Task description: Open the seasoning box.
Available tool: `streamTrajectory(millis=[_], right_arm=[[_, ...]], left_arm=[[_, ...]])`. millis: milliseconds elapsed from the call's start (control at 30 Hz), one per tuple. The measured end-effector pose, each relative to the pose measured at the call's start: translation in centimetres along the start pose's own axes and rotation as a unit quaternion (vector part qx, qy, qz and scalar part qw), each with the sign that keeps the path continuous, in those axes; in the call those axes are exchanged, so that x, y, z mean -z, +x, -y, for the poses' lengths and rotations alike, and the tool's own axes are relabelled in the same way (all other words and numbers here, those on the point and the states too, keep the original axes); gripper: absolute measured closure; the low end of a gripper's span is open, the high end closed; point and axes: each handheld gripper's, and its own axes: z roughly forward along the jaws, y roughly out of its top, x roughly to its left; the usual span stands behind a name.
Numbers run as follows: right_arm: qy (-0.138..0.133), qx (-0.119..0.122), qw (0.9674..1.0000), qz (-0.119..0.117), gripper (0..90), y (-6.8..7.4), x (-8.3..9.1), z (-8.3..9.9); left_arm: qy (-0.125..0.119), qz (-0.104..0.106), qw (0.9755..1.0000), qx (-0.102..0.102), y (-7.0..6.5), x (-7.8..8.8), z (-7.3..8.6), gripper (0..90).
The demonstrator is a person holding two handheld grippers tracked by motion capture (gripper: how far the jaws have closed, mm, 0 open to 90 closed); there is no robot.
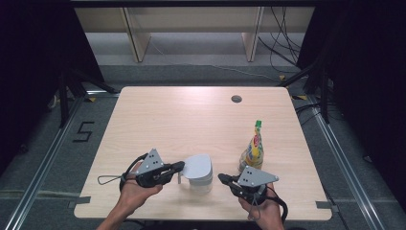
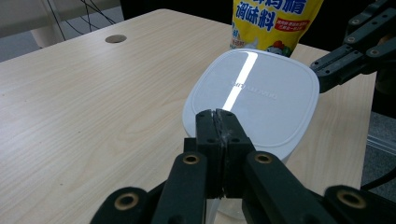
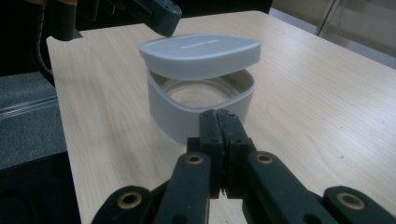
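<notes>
A white container stands near the table's front edge, and its base holds a pale powder. Its white lid hangs raised and slightly tilted above the rim. My left gripper comes in from the left and is shut at the lid's edge, holding it up. My right gripper is shut and empty, just right of the container and apart from it. A yellow seasoning pouch with a green cap stands upright behind the right gripper.
The light wooden table has a round cable hole at the back. Dark stands and cables lie on the floor around it, with wooden furniture legs beyond the far edge.
</notes>
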Motion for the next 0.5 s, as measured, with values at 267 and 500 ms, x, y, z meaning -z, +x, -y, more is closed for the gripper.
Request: streamTrajectory(millis=[267,500], right_arm=[[-0.005,0.009,0.9999,-0.006,90.0,0.1,-1.0,-0.9],[0.005,0.019,0.9998,-0.011,90.0,0.2,-1.6,-1.4]], left_arm=[[-0.001,0.003,1.0,0.0,0.0,0.0,0.0,88.3],[-0.007,0.007,0.9999,-0.006,0.2,0.0,0.1,86.4]])
